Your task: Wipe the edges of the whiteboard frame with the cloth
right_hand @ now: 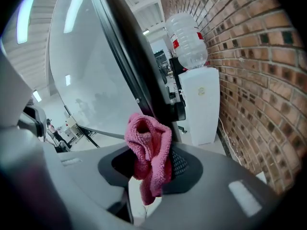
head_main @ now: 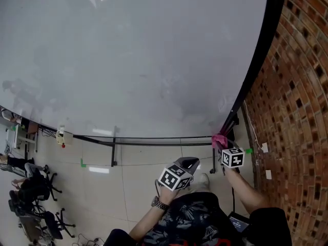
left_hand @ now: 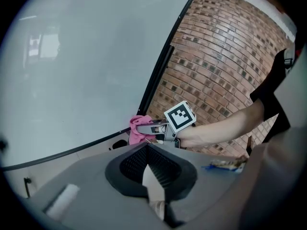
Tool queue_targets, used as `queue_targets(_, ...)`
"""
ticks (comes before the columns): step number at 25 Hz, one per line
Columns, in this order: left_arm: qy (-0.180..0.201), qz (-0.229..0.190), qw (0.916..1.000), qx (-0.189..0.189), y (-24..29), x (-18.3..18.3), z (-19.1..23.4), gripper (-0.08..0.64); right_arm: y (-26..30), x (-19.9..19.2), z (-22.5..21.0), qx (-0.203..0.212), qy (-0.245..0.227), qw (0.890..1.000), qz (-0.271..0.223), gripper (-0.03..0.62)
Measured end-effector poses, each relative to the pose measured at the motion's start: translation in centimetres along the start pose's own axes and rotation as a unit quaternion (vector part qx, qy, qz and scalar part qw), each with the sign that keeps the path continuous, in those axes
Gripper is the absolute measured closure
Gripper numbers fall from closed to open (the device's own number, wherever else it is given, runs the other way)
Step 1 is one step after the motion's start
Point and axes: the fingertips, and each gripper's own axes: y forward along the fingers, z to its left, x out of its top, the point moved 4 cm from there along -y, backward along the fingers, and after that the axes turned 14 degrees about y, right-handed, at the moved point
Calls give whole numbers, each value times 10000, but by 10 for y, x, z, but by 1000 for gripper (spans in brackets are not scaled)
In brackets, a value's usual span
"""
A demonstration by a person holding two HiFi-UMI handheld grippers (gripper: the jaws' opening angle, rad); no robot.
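In the head view, the whiteboard (head_main: 133, 60) fills the upper part, and its black frame (head_main: 274, 4) runs down the right side, next to a brick wall (head_main: 297, 86). The pink cloth (head_main: 219, 140) is seen at the lower right corner of the frame, at about 5 o'clock from the middle of the board. It is held there by the right gripper (head_main: 221, 143), and it seems to touch the corner, though real contact cannot be confirmed.

In the right gripper view, the jaws are clamped on the cloth (right_hand: 149, 152). A bunched fold stands up above them and a loose end hangs down below. Behind the cloth, at 12 o'clock, the dark frame (right_hand: 134, 66) rises. At 2 o'clock from the cloth, a white water dispenser (right_hand: 201, 104) is placed against the brick wall, with a bottle (right_hand: 187, 37) on top of it.

The left gripper (head_main: 193, 162) is held lower, at about 8 o'clock from the right gripper and apart from the board. In the left gripper view, its jaws are closed together with nothing between them. The cloth (left_hand: 138, 131) is visible just beyond them, at 12 o'clock.
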Motion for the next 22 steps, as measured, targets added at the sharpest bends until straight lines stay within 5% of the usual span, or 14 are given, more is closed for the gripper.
queue_targets(14,106,-503,9986,-109,-37,19,7,560,-87,69,75,-46,-1194,9851,-1239,469)
queue_targets(22,462,-1131,9922,-260,-80,53,-3,560,-140,113,128,-186,-2107,9601,-1828,469)
